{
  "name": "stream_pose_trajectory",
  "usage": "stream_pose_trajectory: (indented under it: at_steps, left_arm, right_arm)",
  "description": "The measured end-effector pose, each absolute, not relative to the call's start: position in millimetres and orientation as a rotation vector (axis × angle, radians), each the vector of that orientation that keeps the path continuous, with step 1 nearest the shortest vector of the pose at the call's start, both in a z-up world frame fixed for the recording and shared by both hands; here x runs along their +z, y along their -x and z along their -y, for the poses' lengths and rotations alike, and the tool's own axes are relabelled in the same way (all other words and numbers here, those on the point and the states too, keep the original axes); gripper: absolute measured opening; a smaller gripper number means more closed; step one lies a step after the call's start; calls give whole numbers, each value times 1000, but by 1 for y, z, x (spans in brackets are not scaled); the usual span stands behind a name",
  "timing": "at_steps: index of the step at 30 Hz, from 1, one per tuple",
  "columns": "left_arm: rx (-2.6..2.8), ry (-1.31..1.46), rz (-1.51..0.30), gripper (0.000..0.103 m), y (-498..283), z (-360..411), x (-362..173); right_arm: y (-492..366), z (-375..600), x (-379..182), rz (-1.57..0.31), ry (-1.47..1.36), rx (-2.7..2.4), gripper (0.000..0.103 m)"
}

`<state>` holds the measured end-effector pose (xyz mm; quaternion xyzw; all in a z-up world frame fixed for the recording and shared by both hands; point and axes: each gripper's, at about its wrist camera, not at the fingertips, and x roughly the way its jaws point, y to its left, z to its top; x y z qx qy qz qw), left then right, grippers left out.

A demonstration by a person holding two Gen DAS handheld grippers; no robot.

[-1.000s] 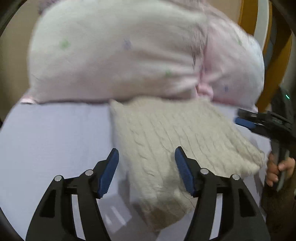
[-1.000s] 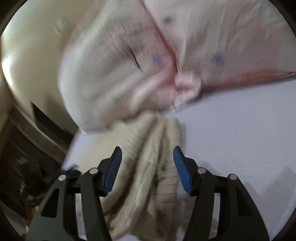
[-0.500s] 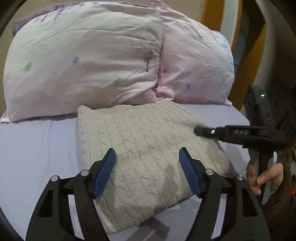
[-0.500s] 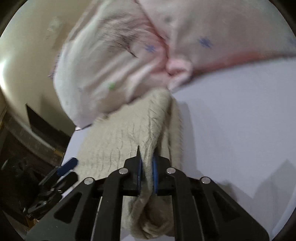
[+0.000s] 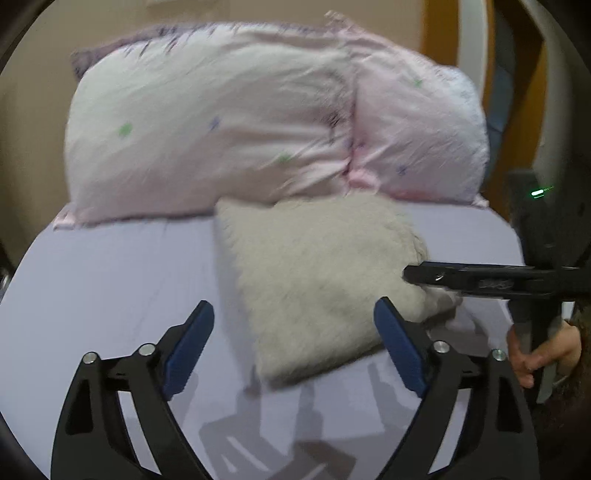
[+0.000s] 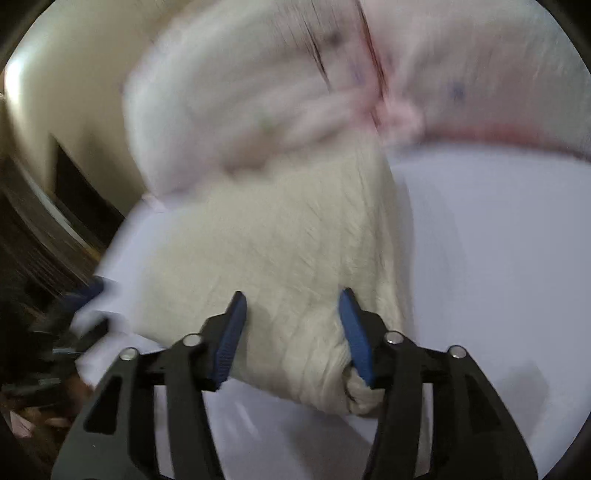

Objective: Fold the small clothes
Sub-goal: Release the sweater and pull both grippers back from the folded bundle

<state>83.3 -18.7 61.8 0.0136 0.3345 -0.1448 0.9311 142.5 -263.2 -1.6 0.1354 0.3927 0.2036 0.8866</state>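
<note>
A folded cream cable-knit sweater (image 5: 317,273) lies on the pale lilac bed sheet (image 5: 110,280), its far edge against the pillows. My left gripper (image 5: 293,347) is open and empty, above the sheet at the sweater's near edge. My right gripper (image 6: 291,332) is open, its blue pads either side of the sweater's (image 6: 280,251) near end, not closed on it. In the left wrist view the right gripper (image 5: 410,275) shows side-on at the sweater's right edge, held by a hand (image 5: 535,354).
Two pink pillows (image 5: 207,129) (image 5: 417,136) with small star prints stand behind the sweater. A wooden bed frame (image 5: 439,33) rises at the back right. A cream wall and dark furniture (image 6: 55,206) lie off the bed's left edge in the right wrist view.
My right gripper, shut on the sweater's edge half a second ago, has opened and let go. The left gripper has drawn back a little and stays open. The sweater lies flatter.
</note>
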Motion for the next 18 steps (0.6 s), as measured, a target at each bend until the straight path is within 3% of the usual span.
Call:
stream_pose_trajectory:
  at_steps: [1,2,3,4,5,13,18]
  left_arm:
    - [-269,-30,-711,92,-82,17,57]
    - [-247,-33,-729,94,-81,15,53]
    - [-225,-33,-745,97,-79,13,50]
    - [-207,-30,-759,99,-78,11,46]
    - [-199,-28,-768,100,-76,10,43]
    - [-177,-79,-831,102,-80,20,16]
    - [-151,-102,-874,102,-85,22,5]
  right_arm:
    - [-136,268,6,-800,-301,430,45]
    - [-129,274,12,-779,-313,432,54]
    - [-117,279,20,-740,-319,426,66]
    - [-106,285,24,-711,-316,407,95]
    - [-92,291,29,-680,-311,383,101]
    - [-77,276,-9,-900,-205,209,101]
    - [-77,250,-16,-904,-114,146,101]
